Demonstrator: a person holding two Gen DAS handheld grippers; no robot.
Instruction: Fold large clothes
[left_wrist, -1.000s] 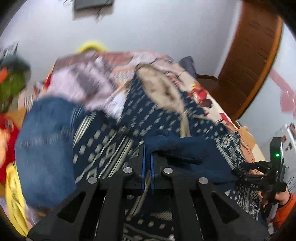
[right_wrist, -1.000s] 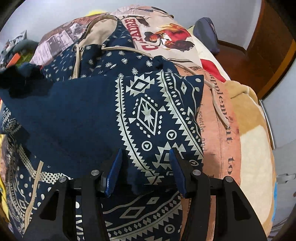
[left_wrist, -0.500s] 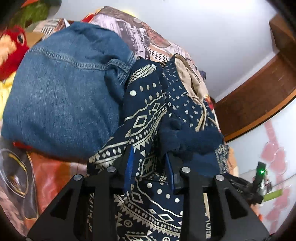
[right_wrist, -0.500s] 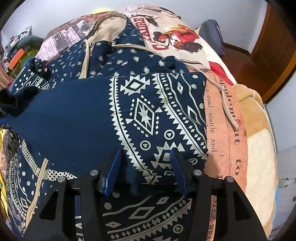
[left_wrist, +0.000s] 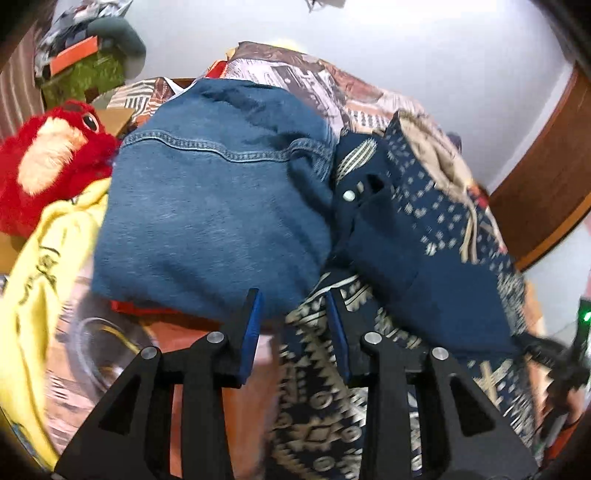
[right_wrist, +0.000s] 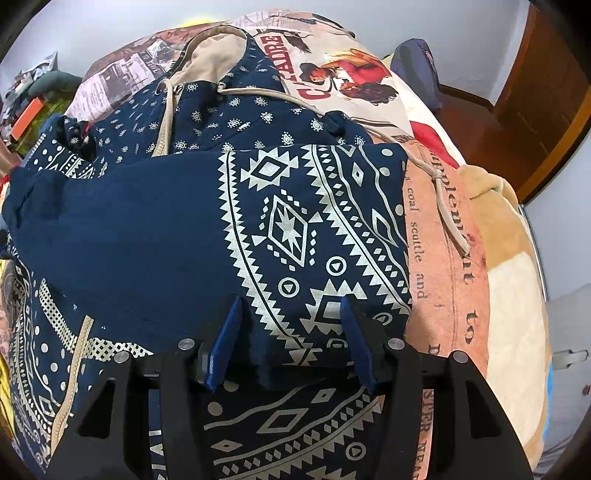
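- Right gripper (right_wrist: 291, 343): blue pads spread apart, gripping nothing, hanging over the near hem of the navy hooded sweatshirt with cream geometric print (right_wrist: 258, 229).
- The folded-over panel lies dead ahead of it, its long axis running left to right across the fingers.
- Left gripper (left_wrist: 293, 332), jaws parted and empty too, has the sweatshirt ahead to its right and a blue denim garment (left_wrist: 214, 206) ahead to its left.
- My read: the right is nearer the hem.

Even light; left view blurred
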